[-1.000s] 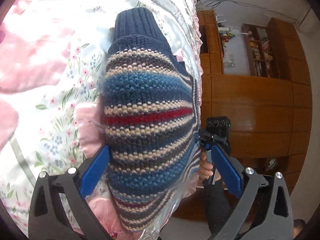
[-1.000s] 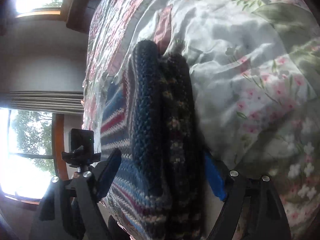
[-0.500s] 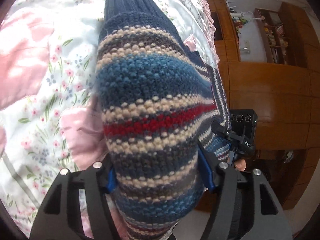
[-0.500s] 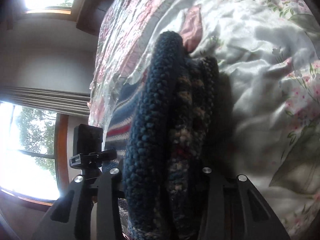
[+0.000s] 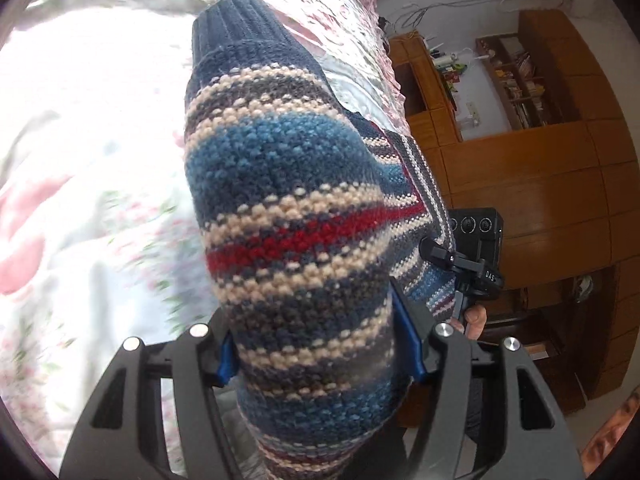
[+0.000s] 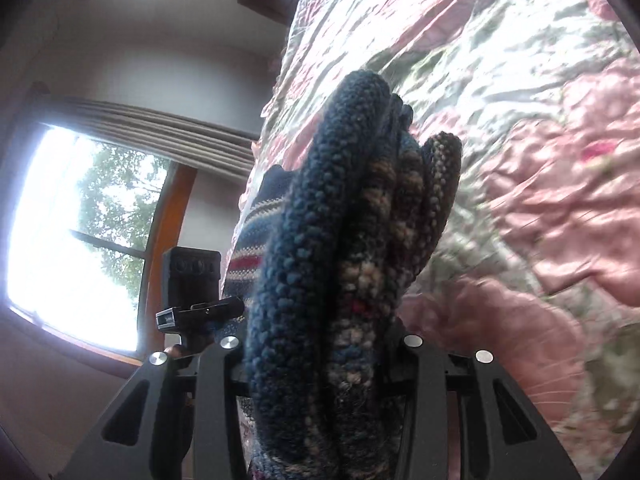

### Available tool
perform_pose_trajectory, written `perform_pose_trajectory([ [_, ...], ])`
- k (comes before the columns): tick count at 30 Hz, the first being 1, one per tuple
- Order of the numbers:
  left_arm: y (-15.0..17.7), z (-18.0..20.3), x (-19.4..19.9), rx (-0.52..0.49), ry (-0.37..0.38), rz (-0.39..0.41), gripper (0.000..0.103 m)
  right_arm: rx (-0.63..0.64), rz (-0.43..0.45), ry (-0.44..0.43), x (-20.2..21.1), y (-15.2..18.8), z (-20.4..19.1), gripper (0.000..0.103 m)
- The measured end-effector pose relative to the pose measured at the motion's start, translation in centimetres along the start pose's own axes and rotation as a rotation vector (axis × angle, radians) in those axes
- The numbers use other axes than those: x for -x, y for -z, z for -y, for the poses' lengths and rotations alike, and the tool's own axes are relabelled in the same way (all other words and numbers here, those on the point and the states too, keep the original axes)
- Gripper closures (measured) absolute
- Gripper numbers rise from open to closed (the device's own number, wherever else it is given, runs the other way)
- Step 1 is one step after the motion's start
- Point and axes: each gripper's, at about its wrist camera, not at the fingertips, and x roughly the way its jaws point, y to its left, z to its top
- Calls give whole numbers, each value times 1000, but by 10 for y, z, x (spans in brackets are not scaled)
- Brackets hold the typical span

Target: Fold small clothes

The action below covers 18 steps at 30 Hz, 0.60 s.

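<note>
Knitwear fills both views: a striped sweater (image 5: 304,240) in navy, blue, cream and red hangs bunched between the two grippers, lifted above a floral quilt (image 5: 88,184) of pink and white satin; its ribbed navy cuff (image 5: 236,24) points away from the left camera. The left gripper (image 5: 316,356) has its blue-padded fingers (image 5: 406,336) pressed in against a thick fold of the knit, pinching it from either side; the right gripper (image 6: 316,344) does the same, clamping several stacked layers (image 6: 352,248) seen edge-on, though its fingertips are buried in the wool. From the left view, the other gripper's camera block (image 5: 476,228) shows just beside the sweater's far edge, with a person's thumb (image 5: 474,320) below it; wooden cabinets (image 5: 536,184) and bookshelves stand behind. From the right view, the opposite camera block (image 6: 192,276) sits near the sweater's striped side (image 6: 250,248); a bright window (image 6: 80,240) with a pleated curtain (image 6: 160,128) lies beyond.
</note>
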Motion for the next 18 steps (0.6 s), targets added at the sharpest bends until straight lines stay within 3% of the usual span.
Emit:
perform_pose_trajectory([
  [4, 39, -79, 32, 110, -53, 4, 40, -49, -83, 23, -76, 32, 18, 63],
  [6, 54, -110, 40, 185, 0, 7, 38, -91, -98, 58, -93, 39, 36, 52],
  [7, 58, -114, 48, 195, 19, 26, 37, -108, -96, 61, -94, 36, 38, 49],
  [9, 61, -105, 69, 174, -21, 88, 28, -119, -75, 91, -75, 30, 35, 39],
  [11, 67, -87, 104, 140, -69, 209, 23, -92, 10, 109, -33, 15, 28, 39],
  [14, 75, -46, 132, 37, 124, 281, 22, -39, 72, 53, -2, -11, 1, 47],
  [16, 79, -26, 119, 0, 263, 236, 20, -17, 24, 7, -20, -28, -17, 53],
  [18, 78, -16, 96, 3, 314, 185, 20, -33, -70, -19, -52, -37, -15, 61],
])
